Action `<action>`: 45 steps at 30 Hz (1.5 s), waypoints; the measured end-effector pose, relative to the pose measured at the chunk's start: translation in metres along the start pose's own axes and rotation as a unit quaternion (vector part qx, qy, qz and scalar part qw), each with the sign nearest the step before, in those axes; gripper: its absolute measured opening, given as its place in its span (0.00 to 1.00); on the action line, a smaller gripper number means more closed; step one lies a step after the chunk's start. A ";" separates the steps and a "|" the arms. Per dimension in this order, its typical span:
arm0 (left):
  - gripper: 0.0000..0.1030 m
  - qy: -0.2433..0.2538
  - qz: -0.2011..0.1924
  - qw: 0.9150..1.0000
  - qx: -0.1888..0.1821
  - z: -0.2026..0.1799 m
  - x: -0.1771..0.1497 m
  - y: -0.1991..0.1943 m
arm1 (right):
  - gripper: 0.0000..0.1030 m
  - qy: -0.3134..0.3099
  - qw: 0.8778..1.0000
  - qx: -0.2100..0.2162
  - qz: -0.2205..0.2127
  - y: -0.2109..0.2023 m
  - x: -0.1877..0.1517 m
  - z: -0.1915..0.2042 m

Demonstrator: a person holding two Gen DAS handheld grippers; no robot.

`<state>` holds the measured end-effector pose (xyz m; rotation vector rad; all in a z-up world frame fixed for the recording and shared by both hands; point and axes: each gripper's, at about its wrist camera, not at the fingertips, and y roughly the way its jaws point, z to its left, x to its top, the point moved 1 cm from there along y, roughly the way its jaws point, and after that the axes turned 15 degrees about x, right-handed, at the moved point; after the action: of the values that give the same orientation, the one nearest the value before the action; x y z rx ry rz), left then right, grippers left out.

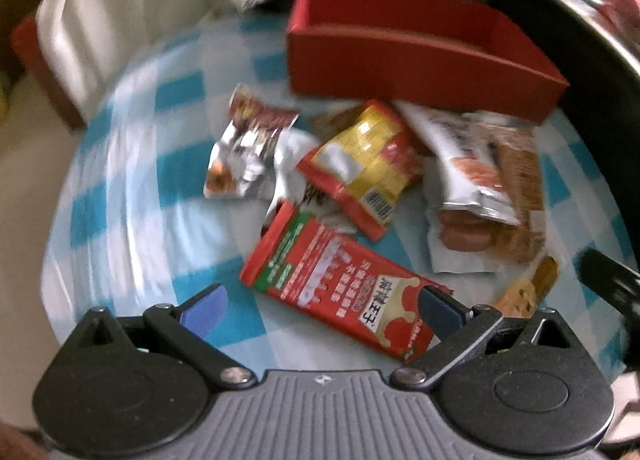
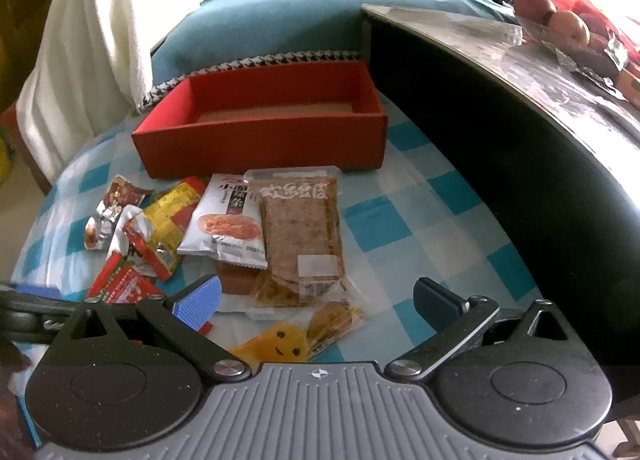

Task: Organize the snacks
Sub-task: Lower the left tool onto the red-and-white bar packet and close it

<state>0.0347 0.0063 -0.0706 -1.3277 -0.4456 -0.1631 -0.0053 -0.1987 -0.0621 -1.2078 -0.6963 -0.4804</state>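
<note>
An empty red box (image 1: pixel 420 56) (image 2: pixel 260 140) stands at the far side of a blue-checked cloth (image 2: pixel 400 228). Snack packets lie loose in front of it: a silver foil packet (image 1: pixel 240 152) (image 2: pixel 106 216), a yellow-red packet (image 1: pixel 368 160) (image 2: pixel 168 228), a white packet (image 2: pixel 228 220), a long brown packet (image 2: pixel 300 228), a sausage packet (image 1: pixel 464 236) and a yellow smiley packet (image 2: pixel 280 344). My left gripper (image 1: pixel 322 310) is open, its fingers on either side of a red packet (image 1: pixel 340 284) (image 2: pixel 124 284). My right gripper (image 2: pixel 318 302) is open over the brown and smiley packets, holding nothing.
A dark cabinet with a stone top (image 2: pixel 520 72) rises along the right and carries a bowl of fruit (image 2: pixel 560 20). Behind the box are a blue cushion (image 2: pixel 260 20) and a white blanket (image 2: pixel 92 40). The cloth's left edge drops off to the floor.
</note>
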 end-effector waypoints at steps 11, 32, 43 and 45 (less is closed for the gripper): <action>0.94 -0.140 0.100 0.983 0.058 -0.026 0.008 0.036 | 1.00 0.029 0.998 0.046 -0.038 -0.030 0.009 -0.018; 0.78 -0.076 0.101 0.989 0.080 0.008 -0.018 0.033 | 1.00 0.068 0.993 0.076 -0.052 -0.048 0.011 -0.035; 0.73 -0.045 0.070 0.994 0.070 0.001 -0.032 0.023 | 1.00 0.053 0.998 0.043 -0.015 -0.019 0.014 -0.031; 0.57 -0.040 0.070 0.995 0.059 0.007 -0.031 0.020 | 0.99 0.057 0.997 0.044 -0.006 -0.010 0.021 -0.030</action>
<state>0.0128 0.0133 -0.0997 -1.2467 -0.4216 0.0338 0.0095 -0.2300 -0.0460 -1.0853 -0.6209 -0.5186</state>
